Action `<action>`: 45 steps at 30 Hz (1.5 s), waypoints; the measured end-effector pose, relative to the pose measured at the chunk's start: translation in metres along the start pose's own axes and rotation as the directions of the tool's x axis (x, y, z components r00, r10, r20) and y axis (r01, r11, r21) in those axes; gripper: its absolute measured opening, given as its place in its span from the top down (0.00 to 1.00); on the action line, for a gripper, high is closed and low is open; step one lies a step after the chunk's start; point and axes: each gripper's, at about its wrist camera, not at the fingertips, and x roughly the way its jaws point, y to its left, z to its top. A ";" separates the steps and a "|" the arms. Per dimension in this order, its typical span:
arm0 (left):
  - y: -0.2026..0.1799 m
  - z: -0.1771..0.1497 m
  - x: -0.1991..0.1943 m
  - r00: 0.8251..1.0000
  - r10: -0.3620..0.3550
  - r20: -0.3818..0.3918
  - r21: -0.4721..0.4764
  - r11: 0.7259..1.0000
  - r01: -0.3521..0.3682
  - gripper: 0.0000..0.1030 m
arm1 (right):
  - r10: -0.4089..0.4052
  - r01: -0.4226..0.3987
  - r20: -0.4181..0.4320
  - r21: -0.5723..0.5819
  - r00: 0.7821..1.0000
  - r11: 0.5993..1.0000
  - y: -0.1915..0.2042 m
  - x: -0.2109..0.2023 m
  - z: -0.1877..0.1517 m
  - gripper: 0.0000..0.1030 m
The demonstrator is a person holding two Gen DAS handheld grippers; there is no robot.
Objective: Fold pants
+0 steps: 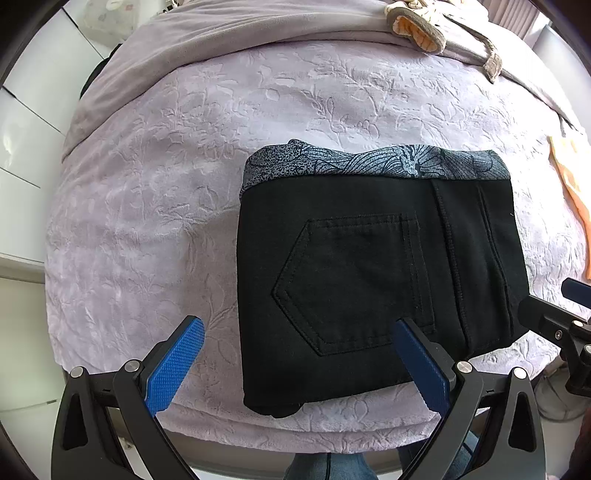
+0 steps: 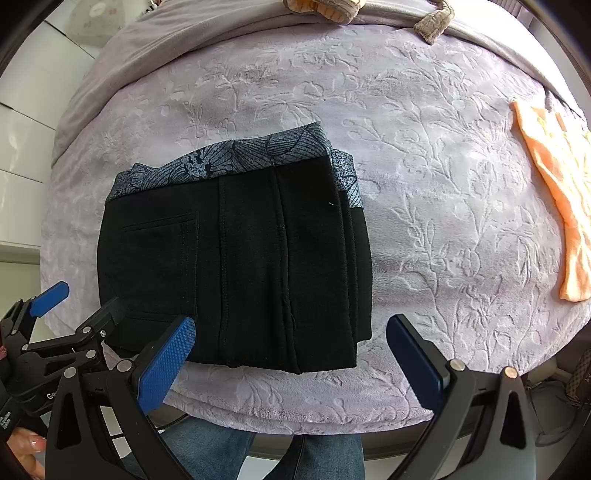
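Black pants (image 1: 369,266) lie folded into a compact rectangle on the lilac bedspread (image 1: 166,184), back pocket up, a grey patterned lining band along the far edge. They also show in the right wrist view (image 2: 240,266). My left gripper (image 1: 299,350) is open and empty, hovering over the pants' near left corner. My right gripper (image 2: 291,350) is open and empty, over the pants' near right edge. The right gripper shows at the right edge of the left wrist view (image 1: 561,314); the left gripper shows at lower left of the right wrist view (image 2: 55,317).
An orange garment (image 2: 557,206) lies at the right of the bed. A grey blanket (image 1: 258,33) and a plush item (image 1: 413,22) sit at the far side. White cabinets (image 1: 26,147) stand left. The bed's front edge is just below the pants.
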 end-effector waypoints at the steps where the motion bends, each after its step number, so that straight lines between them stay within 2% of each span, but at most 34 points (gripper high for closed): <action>1: 0.000 0.000 0.000 1.000 0.000 0.000 0.000 1.000 0.000 0.00 | -0.001 0.001 0.000 0.000 1.000 1.000 0.000 0.000 0.000 0.00; 45: -0.003 0.000 0.001 1.000 -0.009 -0.007 0.013 1.000 0.009 0.00 | -0.002 0.002 0.001 -0.005 1.000 1.000 0.000 0.001 0.000 0.00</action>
